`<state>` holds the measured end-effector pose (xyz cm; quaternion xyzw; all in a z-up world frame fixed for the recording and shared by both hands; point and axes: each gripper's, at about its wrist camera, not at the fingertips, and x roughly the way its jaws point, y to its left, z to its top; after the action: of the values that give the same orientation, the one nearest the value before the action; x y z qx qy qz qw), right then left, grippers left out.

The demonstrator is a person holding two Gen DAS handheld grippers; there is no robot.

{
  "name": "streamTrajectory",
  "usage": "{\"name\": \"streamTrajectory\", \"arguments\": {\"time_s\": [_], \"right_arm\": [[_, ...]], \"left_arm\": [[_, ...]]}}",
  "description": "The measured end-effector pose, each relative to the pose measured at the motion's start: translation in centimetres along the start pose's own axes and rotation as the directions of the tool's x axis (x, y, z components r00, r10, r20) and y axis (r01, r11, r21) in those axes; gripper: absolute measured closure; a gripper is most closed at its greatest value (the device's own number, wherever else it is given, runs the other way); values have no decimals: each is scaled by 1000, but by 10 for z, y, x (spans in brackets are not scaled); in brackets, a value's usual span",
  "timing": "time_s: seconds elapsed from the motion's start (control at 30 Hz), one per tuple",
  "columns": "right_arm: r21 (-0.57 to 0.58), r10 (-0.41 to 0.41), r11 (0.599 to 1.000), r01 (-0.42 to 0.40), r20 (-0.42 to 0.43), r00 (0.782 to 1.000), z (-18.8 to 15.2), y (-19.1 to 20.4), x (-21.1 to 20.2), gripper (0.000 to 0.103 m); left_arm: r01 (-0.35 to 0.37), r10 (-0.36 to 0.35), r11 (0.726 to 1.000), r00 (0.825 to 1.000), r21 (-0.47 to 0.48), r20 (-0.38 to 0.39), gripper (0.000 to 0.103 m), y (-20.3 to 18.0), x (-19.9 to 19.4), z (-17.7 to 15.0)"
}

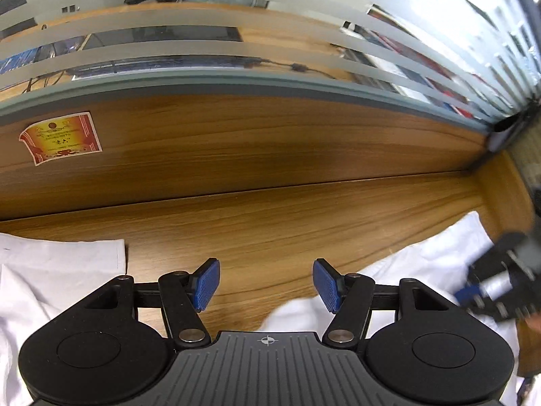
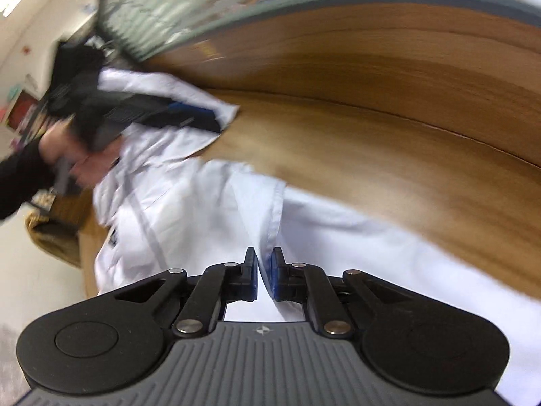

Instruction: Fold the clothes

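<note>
Pinching a hem of the white garment (image 2: 209,223), the right gripper (image 2: 264,275) had its jaws clamped on cloth. The left gripper (image 1: 266,284) hung released over bare wooden desk (image 1: 270,223), fabric spread to either side, nearer on its right.
</note>
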<state>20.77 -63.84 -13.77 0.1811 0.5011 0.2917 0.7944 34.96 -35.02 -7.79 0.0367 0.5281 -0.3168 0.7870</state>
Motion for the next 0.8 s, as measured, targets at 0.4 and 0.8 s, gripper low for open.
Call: {"name": "streamTrajectory", "arguments": {"time_s": [0.4,0.8], "right_arm": [[-173,-64,983,54,-50,997,-56,81,12,95],[-255,-161,955,150,-21,987,-70,101,22,91]], "left_arm": [[25,66,943,963,332,-260,29,-87,39,-4],[-222,405,783,891,580,-206,26,-114,61,-27]]}}
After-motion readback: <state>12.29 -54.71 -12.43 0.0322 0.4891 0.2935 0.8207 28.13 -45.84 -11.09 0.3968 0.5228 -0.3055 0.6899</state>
